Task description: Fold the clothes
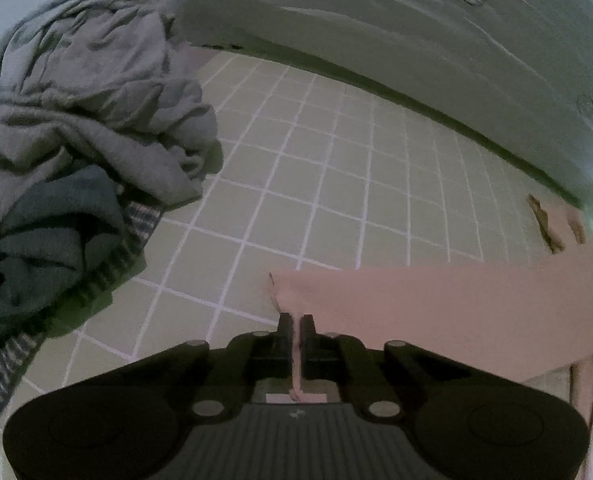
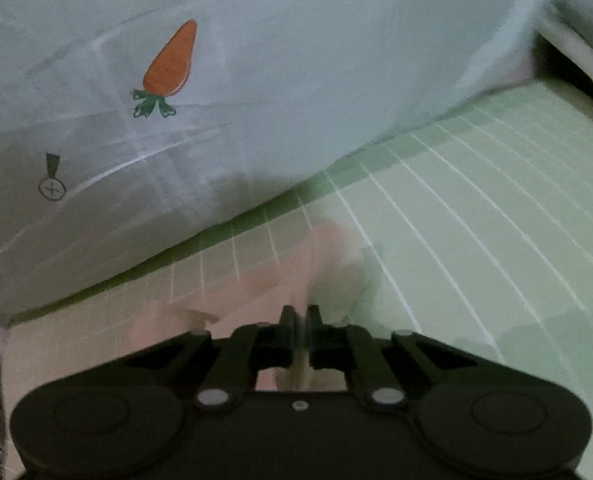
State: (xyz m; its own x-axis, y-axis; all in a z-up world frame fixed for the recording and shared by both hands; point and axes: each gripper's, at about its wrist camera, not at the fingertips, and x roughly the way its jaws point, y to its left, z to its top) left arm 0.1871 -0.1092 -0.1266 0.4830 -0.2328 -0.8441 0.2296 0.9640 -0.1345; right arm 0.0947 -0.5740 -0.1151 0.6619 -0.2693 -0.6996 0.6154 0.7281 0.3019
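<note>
Closed black jaws fill the bottom of both wrist views. Your left gripper (image 1: 295, 320) is pinched almost fully together on a thin edge of the pink garment (image 1: 436, 308), which runs up between the pads; no earlier view is needed to see the cloth caught there. Your right gripper (image 2: 301, 312) is drawn together as tightly, and pale cloth shows in the narrow gap, though blur leaves it uncertain how firmly it is caught.

From the left gripper, the pink garment spreads away to the right across the green gridded mat (image 1: 316, 184). Well to the left of that gripper sits the pile of unfolded clothes (image 1: 88, 128), grey over darker and striped pieces. Beyond both, a white cloth with a carrot print (image 2: 170, 58) borders the mat.

Expect the garment to be light, limp and thin: it will sag between your grips and may slide out of a shallow pinch. Hold at corners or a hem, cloth well into the pads, and keep the span taut.
</note>
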